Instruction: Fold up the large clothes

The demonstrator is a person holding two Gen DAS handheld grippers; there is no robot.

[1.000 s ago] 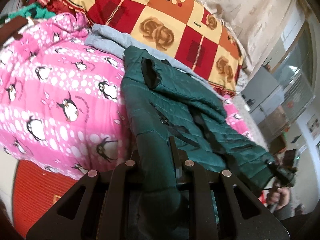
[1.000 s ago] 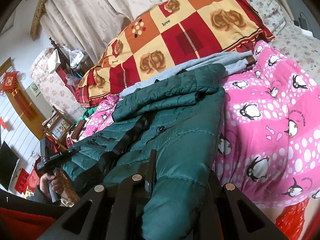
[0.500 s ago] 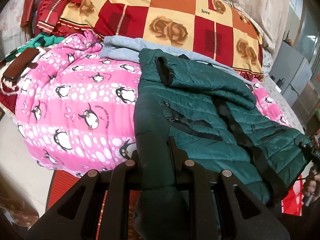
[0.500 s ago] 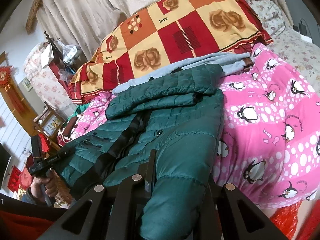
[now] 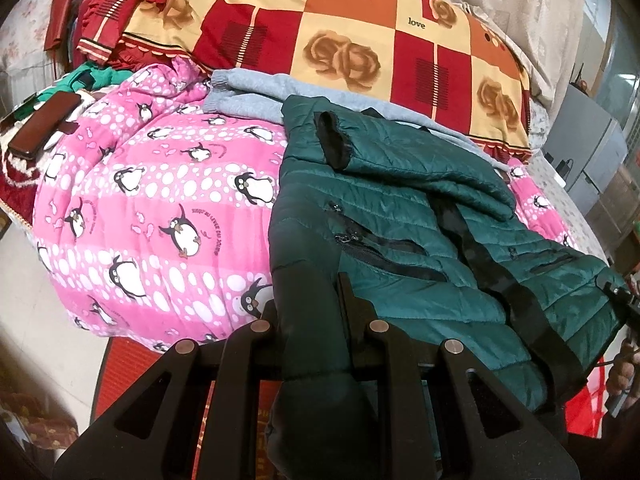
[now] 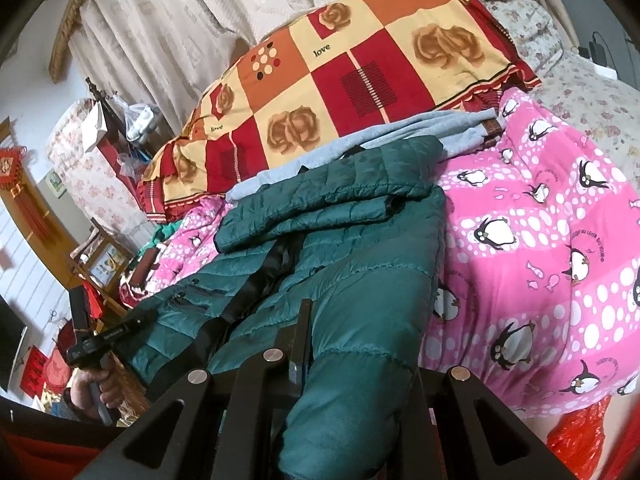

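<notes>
Lying spread across the near side of a bed, a dark green quilted jacket (image 5: pixel 420 216) rests on a pink penguin-print quilt (image 5: pixel 160 208), its black zipper strip running down the middle and one sleeve with a black cuff folded across the chest toward the far end. In the left wrist view the left gripper (image 5: pixel 310 320) has its jaws closed on a bunched edge of the jacket, green padding pinched between the two black fingers and hanging down below them over the near side of the bed. In the right wrist view the right gripper (image 6: pixel 356 344) is likewise clamped on the opposite edge of the jacket (image 6: pixel 340 248), a thick fold of fabric squeezed between its fingers and drooping toward the camera. Each gripper shows small in the other's view, at the far hem corner, held by a hand (image 6: pixel 96 388).

Just beyond the jacket a pale grey sweatshirt (image 5: pixel 256 96) lies flat, partly tucked under the jacket's far end. Behind that, a red, orange and cream checked blanket (image 5: pixel 340 32) with rose prints is heaped along the far side, against beige curtains (image 6: pixel 168 28). A brown wallet-like case (image 5: pixel 44 124) sits at the far left of the quilt. A red mat (image 5: pixel 124 376) lies on the floor below the quilt's near edge
</notes>
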